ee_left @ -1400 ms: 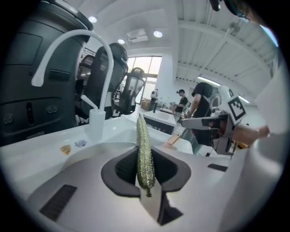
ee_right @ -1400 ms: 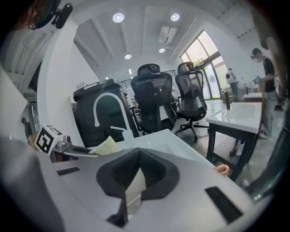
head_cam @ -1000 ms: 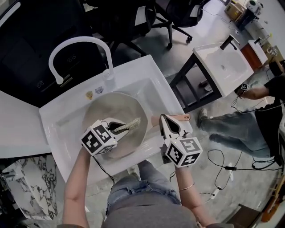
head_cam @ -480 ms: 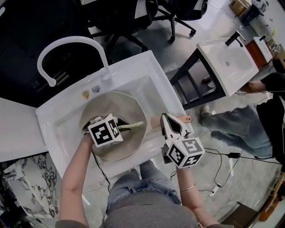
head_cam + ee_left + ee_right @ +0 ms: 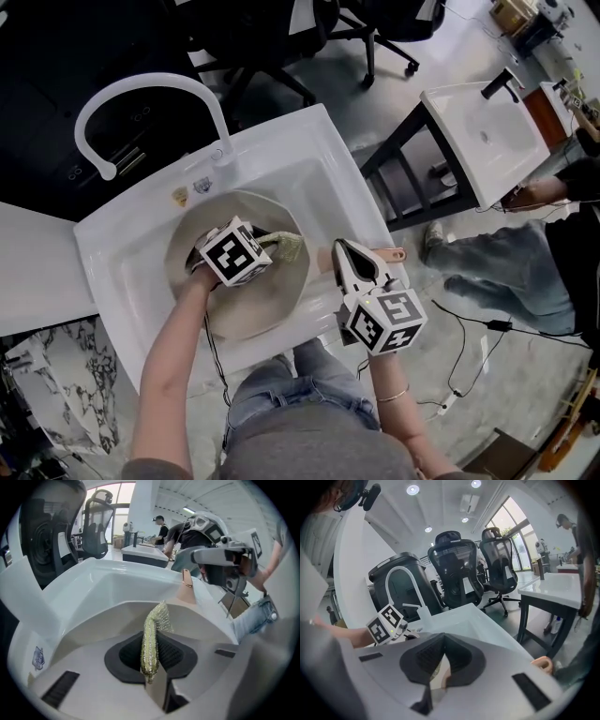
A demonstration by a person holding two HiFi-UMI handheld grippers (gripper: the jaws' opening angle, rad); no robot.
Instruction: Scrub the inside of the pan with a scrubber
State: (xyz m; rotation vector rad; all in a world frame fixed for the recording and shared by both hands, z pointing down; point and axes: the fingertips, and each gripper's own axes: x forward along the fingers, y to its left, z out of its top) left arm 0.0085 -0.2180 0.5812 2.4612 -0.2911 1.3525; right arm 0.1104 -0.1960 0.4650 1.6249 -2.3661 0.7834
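Fingers [image 5: 174, 657] of left gripper [image 5: 265, 241] pinch scrubber [image 5: 151, 641]. Right gripper [image 5: 443, 665] squeezes pan [image 5: 246, 314] handle [image 5: 382, 251]. Small bite: hard rub might yank scrubber out.

The pale round pan [image 5: 251, 311] lies open-side up, the glittery mesh scrubber [image 5: 287, 246] inside it.

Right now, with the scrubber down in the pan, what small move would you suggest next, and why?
I would probably press the scrubber down and sweep it across the pan's inner surface. The left gripper is shut on the scrubber, whose free end lies near the pan's right inner side. The right gripper is shut on the pan handle, which should steady the pan.
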